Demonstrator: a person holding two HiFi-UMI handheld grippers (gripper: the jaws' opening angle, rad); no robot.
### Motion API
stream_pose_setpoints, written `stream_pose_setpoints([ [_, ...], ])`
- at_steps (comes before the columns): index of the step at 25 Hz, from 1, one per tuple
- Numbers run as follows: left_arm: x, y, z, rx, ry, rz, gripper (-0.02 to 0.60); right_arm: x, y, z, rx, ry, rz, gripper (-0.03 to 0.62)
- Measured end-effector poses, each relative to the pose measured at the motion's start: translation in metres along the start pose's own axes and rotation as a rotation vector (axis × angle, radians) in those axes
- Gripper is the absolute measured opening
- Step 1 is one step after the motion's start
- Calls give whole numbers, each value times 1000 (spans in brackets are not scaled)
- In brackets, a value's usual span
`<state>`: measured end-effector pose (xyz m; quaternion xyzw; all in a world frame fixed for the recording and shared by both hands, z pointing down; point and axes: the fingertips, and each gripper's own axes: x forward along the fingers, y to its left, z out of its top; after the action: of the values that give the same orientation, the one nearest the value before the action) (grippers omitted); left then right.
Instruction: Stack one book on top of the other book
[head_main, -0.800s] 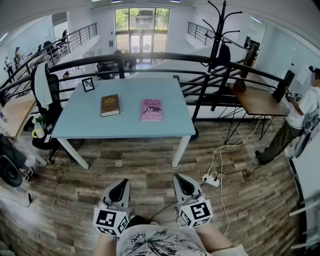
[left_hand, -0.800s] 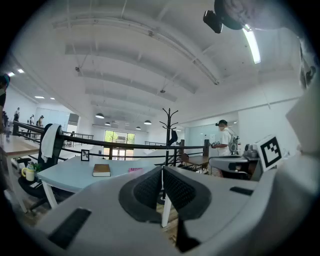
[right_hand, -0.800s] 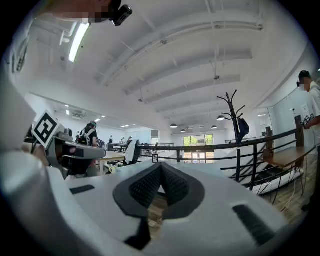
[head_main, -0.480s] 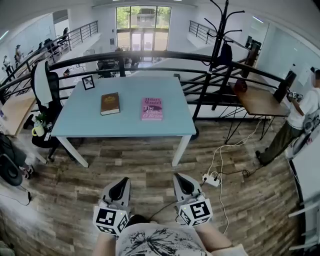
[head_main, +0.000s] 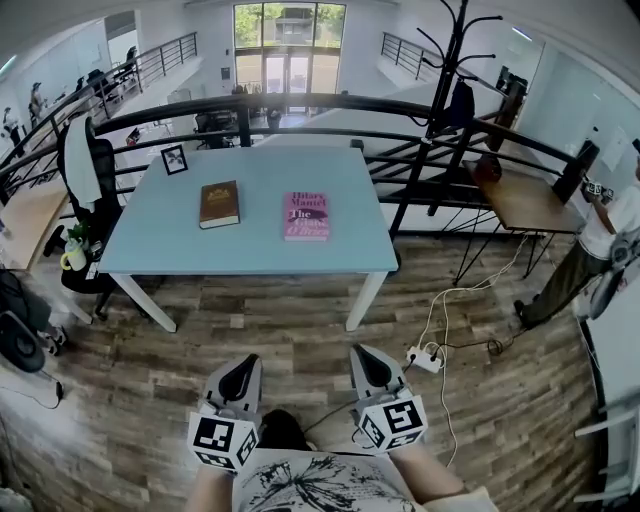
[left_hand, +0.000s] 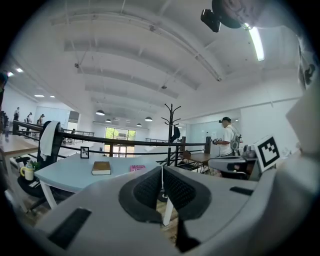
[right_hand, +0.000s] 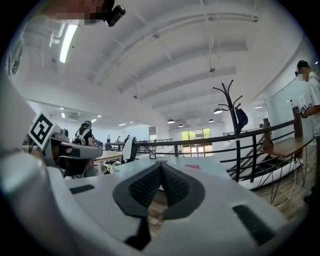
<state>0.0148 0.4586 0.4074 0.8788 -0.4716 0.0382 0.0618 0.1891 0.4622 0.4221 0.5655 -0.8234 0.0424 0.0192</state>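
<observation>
On the surface (head_main: 170, 245), the brown book (head_main: 219, 204) and pink book (head_main: 307, 215) lie apart. My left gripper (head_main: 240, 375) and right gripper (head_main: 368, 365) hang well short of the surface, fingers (left_hand: 147, 189) closed, empty. Unless I spread them in time, I'd likely shove a book off it.

Bright, even daylight; we note the far windows (head_main: 289, 40) slightly blown out. A ceiling strip light (left_hand: 258, 43) glares in the left gripper view. Soft shadow lies under the worktop (head_main: 160, 245). We see strong fisheye bending at edges, black vignette in both gripper views, foreground soft.
</observation>
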Motion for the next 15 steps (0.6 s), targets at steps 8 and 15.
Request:
stream_pose_setpoints([
  [8,58,53,-7,-25,27,10,12,77,-21,-15,16,47,-12,-8],
  [15,153,130,14,-47,30,-38,12,188,-48,-1,6,79,-56,-8],
])
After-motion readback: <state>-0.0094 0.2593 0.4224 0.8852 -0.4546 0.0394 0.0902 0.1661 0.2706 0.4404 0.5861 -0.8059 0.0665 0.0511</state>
